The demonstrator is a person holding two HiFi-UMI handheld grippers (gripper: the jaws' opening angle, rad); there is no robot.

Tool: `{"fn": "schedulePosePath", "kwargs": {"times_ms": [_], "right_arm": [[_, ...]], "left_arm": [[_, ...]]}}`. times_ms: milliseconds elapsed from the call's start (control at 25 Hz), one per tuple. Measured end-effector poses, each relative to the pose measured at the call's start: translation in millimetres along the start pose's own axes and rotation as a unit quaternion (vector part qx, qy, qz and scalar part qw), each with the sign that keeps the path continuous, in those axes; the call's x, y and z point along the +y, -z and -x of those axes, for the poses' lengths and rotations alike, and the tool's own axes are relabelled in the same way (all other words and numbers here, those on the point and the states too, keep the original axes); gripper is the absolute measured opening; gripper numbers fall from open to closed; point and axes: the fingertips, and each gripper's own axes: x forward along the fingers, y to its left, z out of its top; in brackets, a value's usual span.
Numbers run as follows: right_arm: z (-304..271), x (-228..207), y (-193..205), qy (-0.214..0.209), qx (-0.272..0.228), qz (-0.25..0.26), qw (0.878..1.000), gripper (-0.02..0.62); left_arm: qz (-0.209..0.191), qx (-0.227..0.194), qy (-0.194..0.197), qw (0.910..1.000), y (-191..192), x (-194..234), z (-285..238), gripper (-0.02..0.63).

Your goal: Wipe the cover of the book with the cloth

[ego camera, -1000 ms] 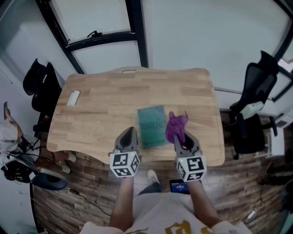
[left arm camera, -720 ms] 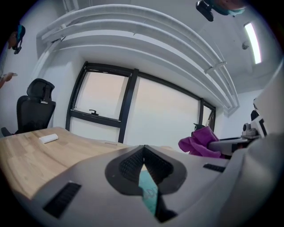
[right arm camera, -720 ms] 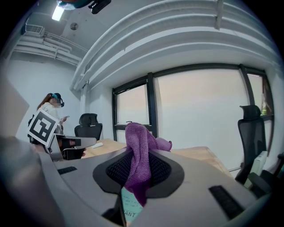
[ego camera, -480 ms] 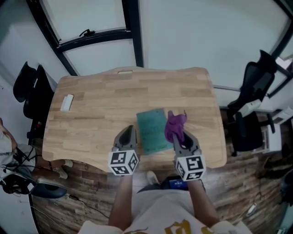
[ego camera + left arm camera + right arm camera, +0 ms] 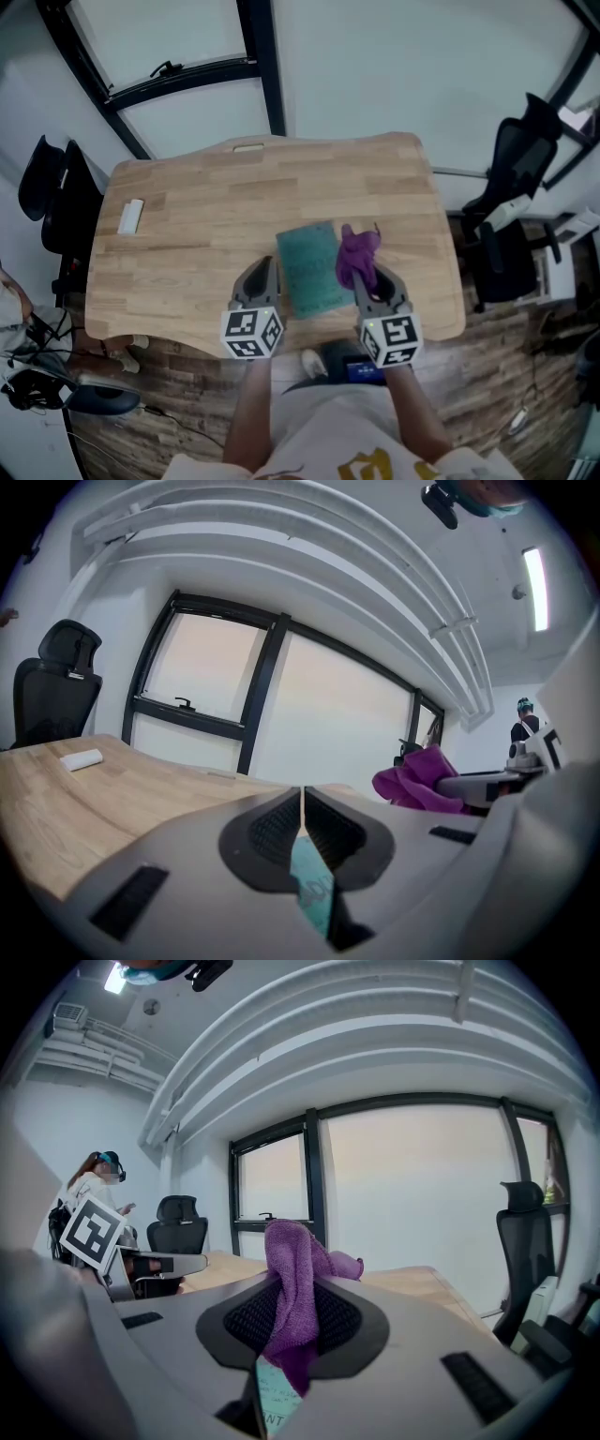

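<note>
Left gripper [image 5: 263,272]: hanging just left of the book, jaws pressed together, gripping nothing.
Right gripper [image 5: 367,279]: pinching the purple cloth [image 5: 354,253].
Book [image 5: 309,269]: lying on the table [image 5: 206,216], between both grippers.

A light wooden table [image 5: 206,234] with plank grain and gently wavy edges fills the middle of what I see below me. A teal book [image 5: 311,267] lies flat on it, right of centre and close to the near edge, turned slightly off square. Well apart from it, near the table's left end, rests a small white block [image 5: 130,217], possibly an eraser; it is too small for me to tell. A narrow slot [image 5: 248,147] marks the far edge.
</note>
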Motion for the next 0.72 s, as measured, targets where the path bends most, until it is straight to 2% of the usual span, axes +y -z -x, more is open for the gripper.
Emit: {"fn": "schedulePosePath", "kwargs": {"times_ms": [400,720], "right_arm": [[-27.3,-3.3,-0.5,-0.011,0.003,-0.002,1.0,0.072],[-48.3,-12.1,20.3,-0.016,0.033,-0.006,0.999,0.072]], "left_arm": [[0.001,0.006,-0.004,1.0,-3.5,12.1,-16.6,0.002],[0.028,0.039,-0.01,0.9988,24.8,25.4,-37.5,0.002]]}}
